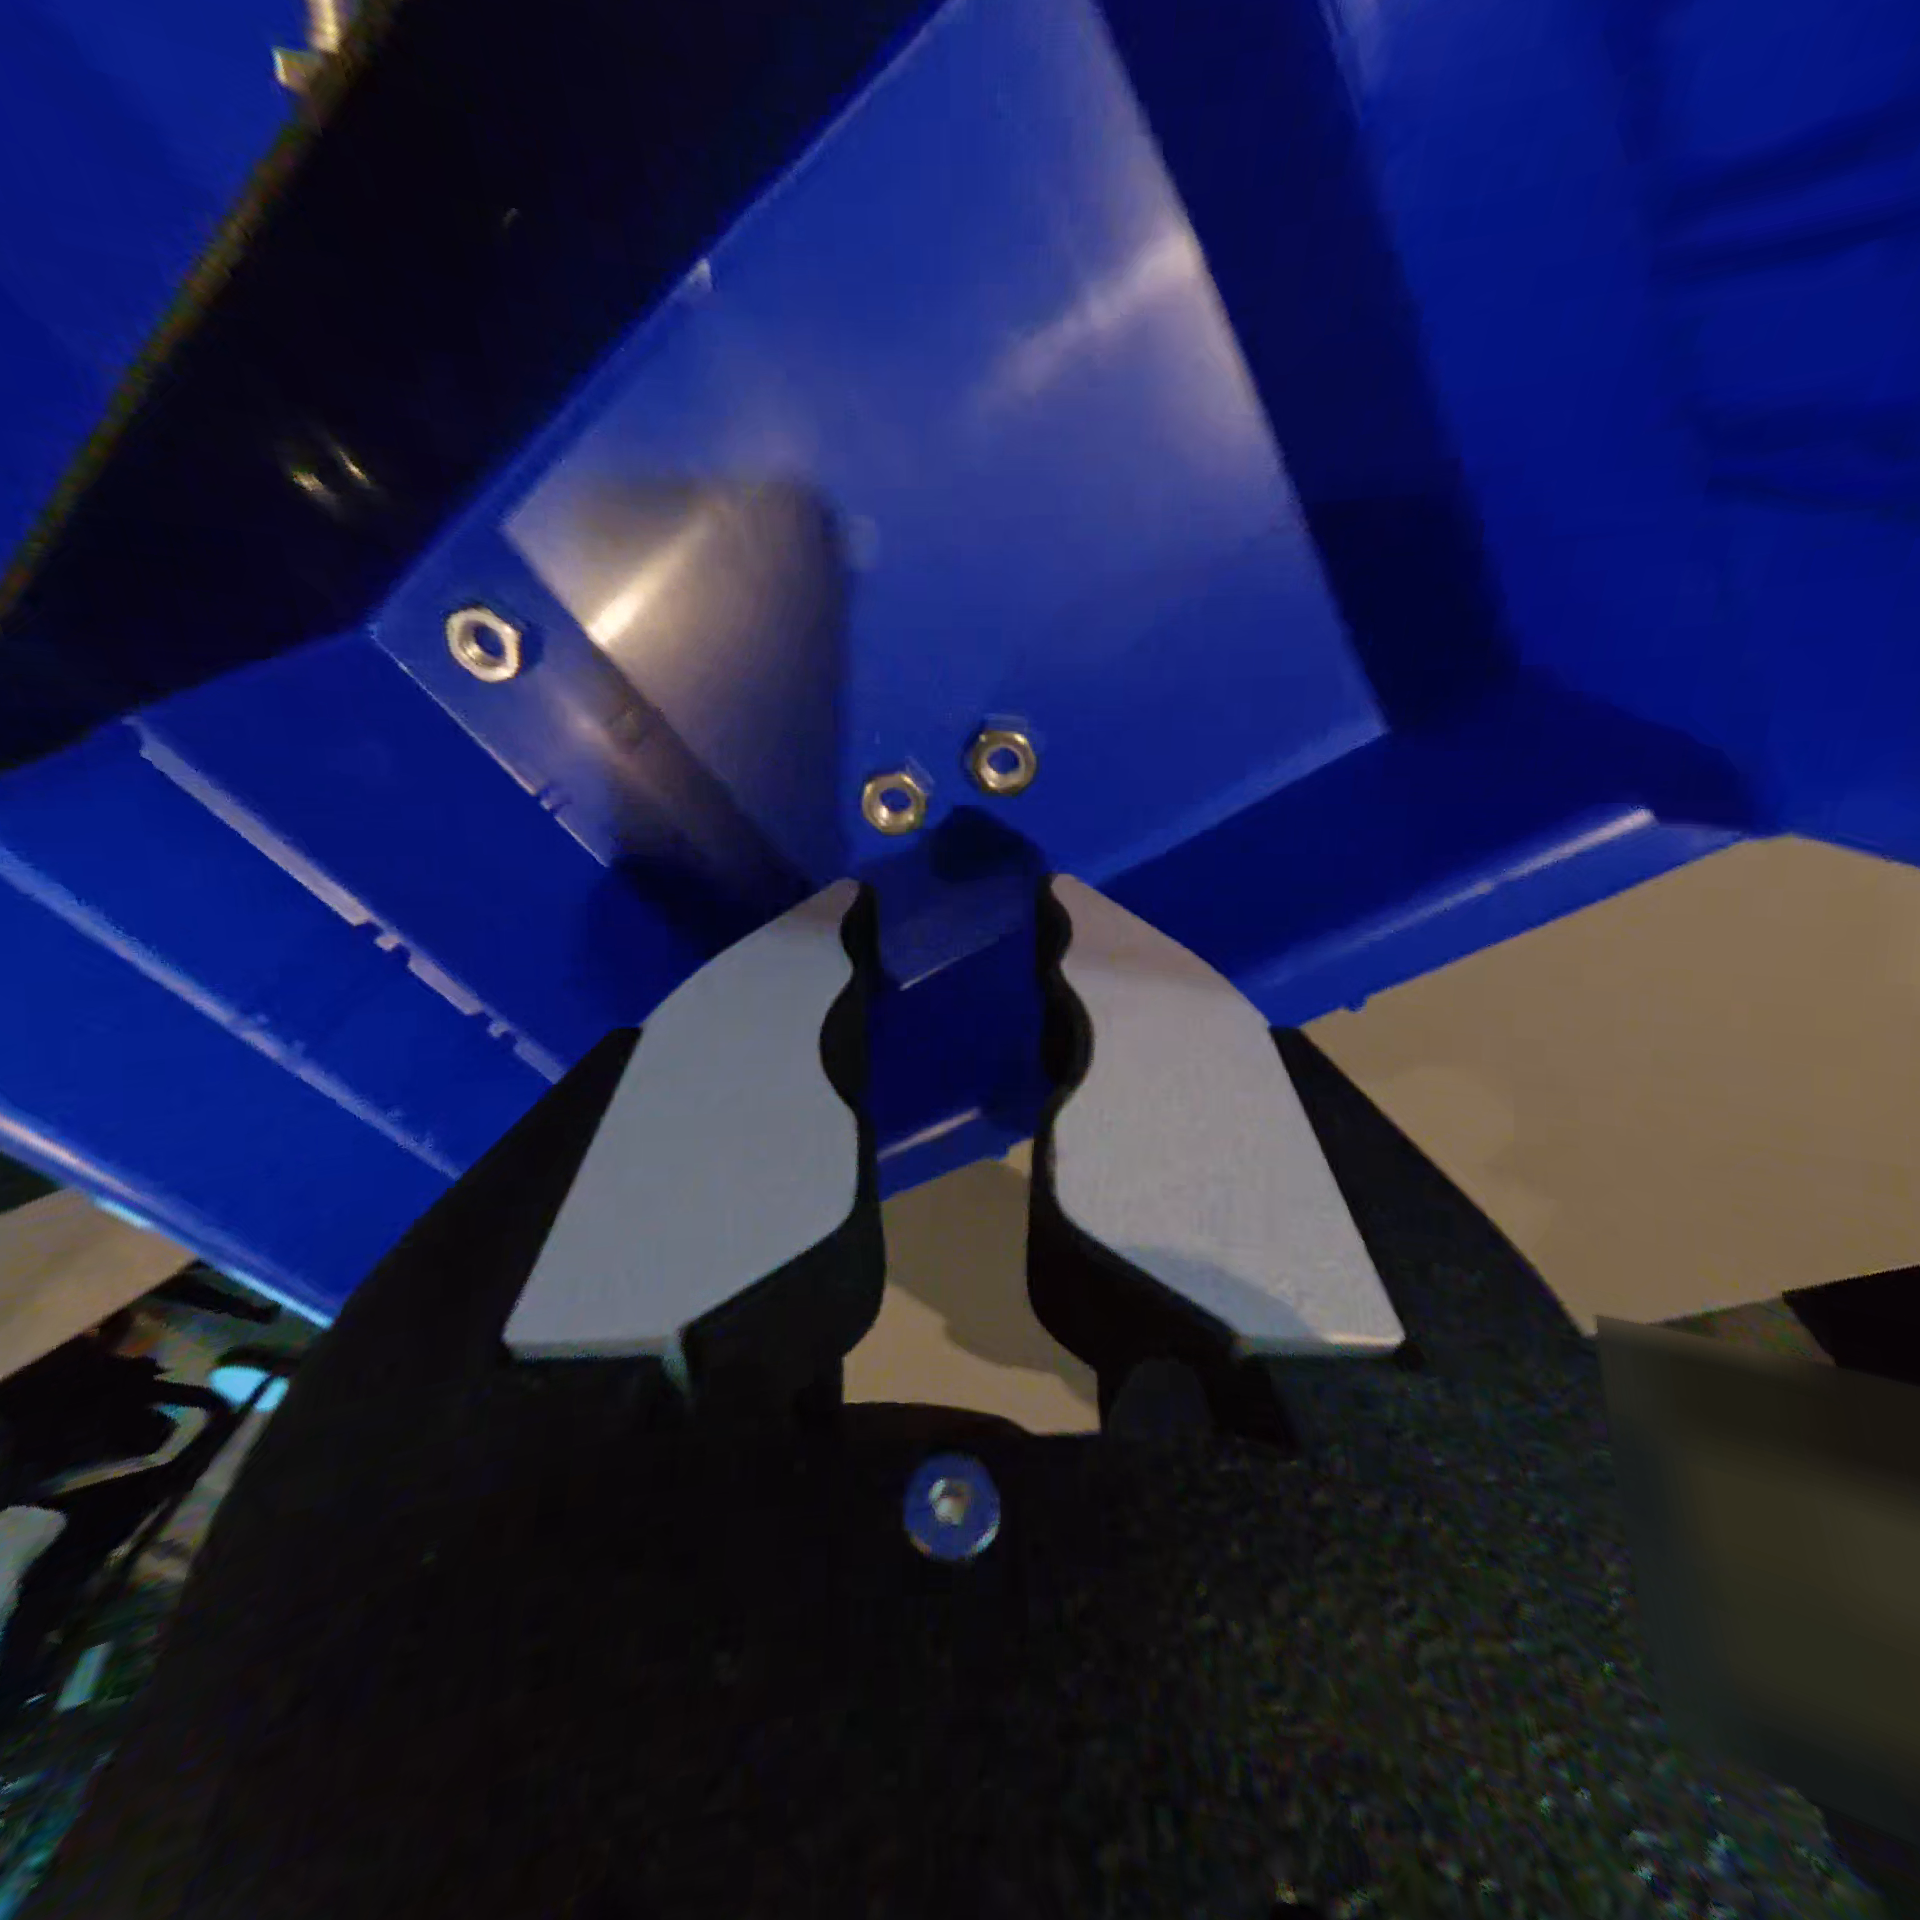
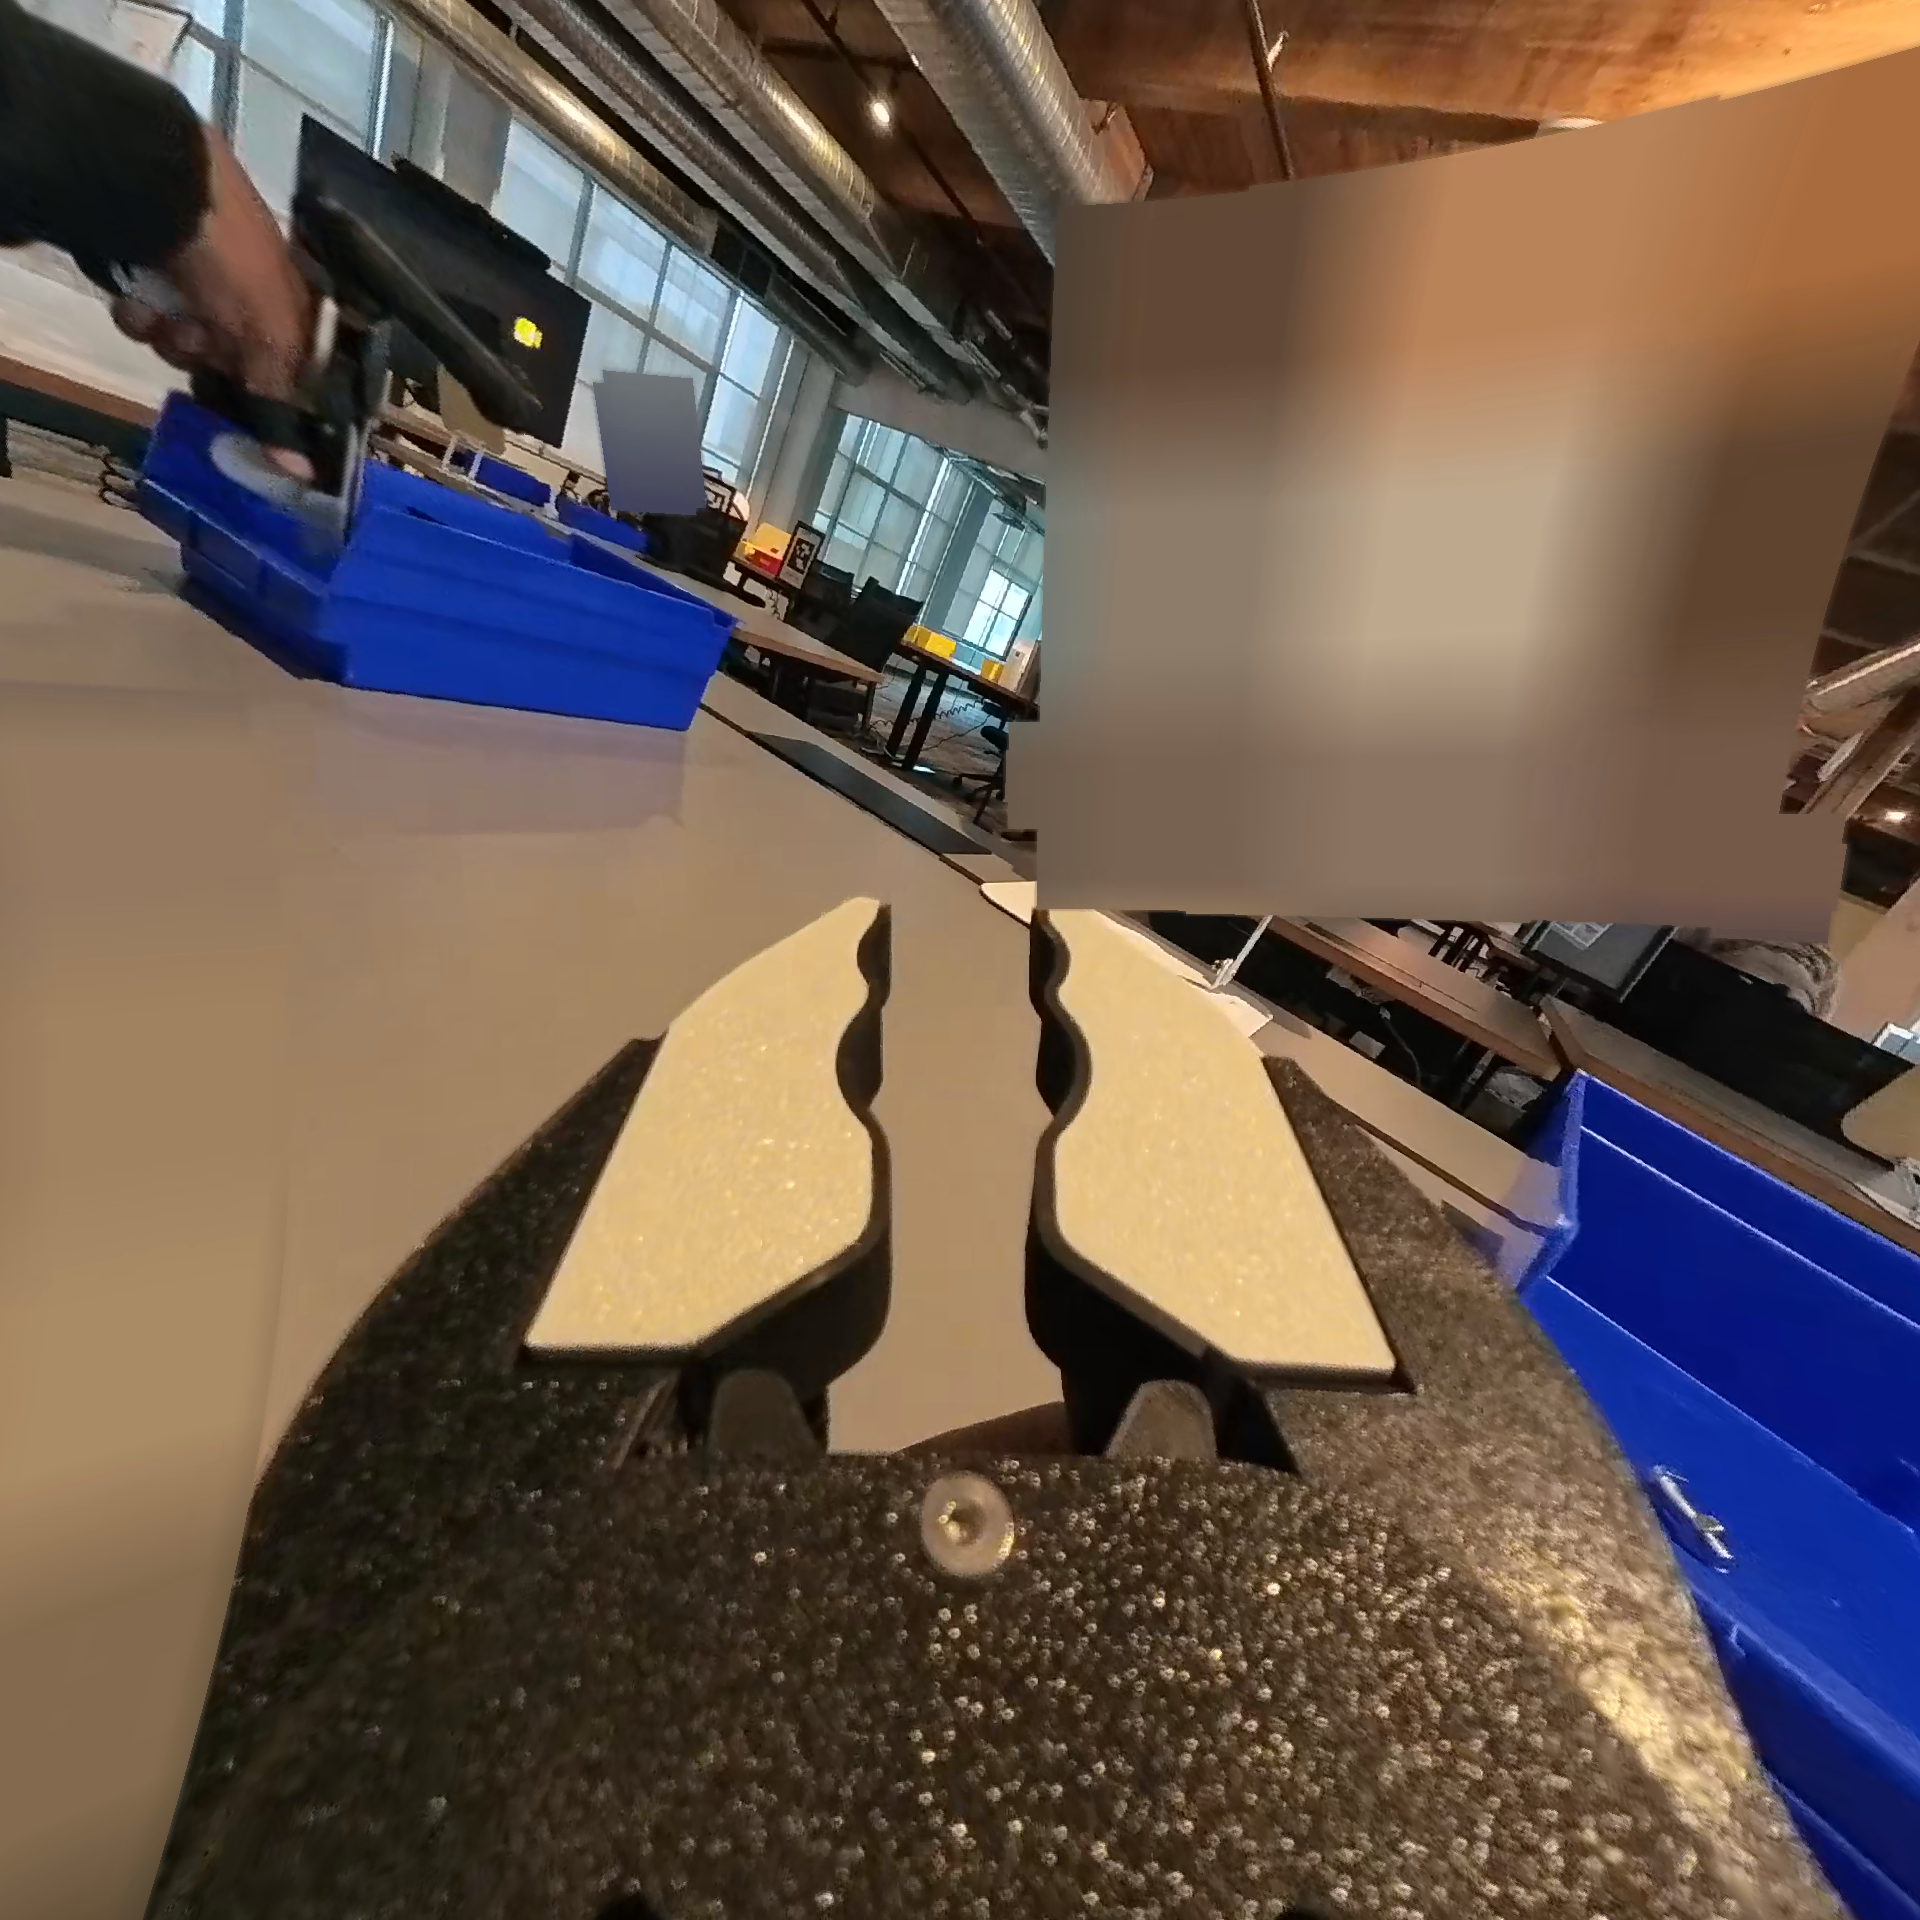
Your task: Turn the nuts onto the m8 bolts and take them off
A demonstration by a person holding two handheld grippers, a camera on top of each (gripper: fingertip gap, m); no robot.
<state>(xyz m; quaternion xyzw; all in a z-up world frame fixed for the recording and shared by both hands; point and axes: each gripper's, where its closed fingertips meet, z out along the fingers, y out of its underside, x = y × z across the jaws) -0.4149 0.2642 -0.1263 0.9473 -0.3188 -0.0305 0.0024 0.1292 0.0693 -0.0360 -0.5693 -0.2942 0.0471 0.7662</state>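
Note:
In the left wrist view, three silver nuts lie on the floor of a blue bin [image 1: 1039,468]: one at the left [image 1: 483,644] and two close together [image 1: 894,802] [image 1: 1001,758] just past my fingertips. My left gripper [image 1: 951,888] is open and empty, its tips over the bin's near rim. My right gripper [image 2: 958,920] is open and empty above the grey table [image 2: 364,987]. The right wrist view shows the left gripper [image 2: 312,457] far off, held by a hand and dipping into the blue bins [image 2: 468,623]. I cannot make out any bolt clearly in the left view.
A second blue bin [image 2: 1714,1351] stands close at the right of my right gripper, with a small silver bolt-like part [image 2: 1694,1517] inside. A dark panel [image 1: 364,312] borders the nut compartment on the left. Other tables and chairs stand beyond the table's far edge.

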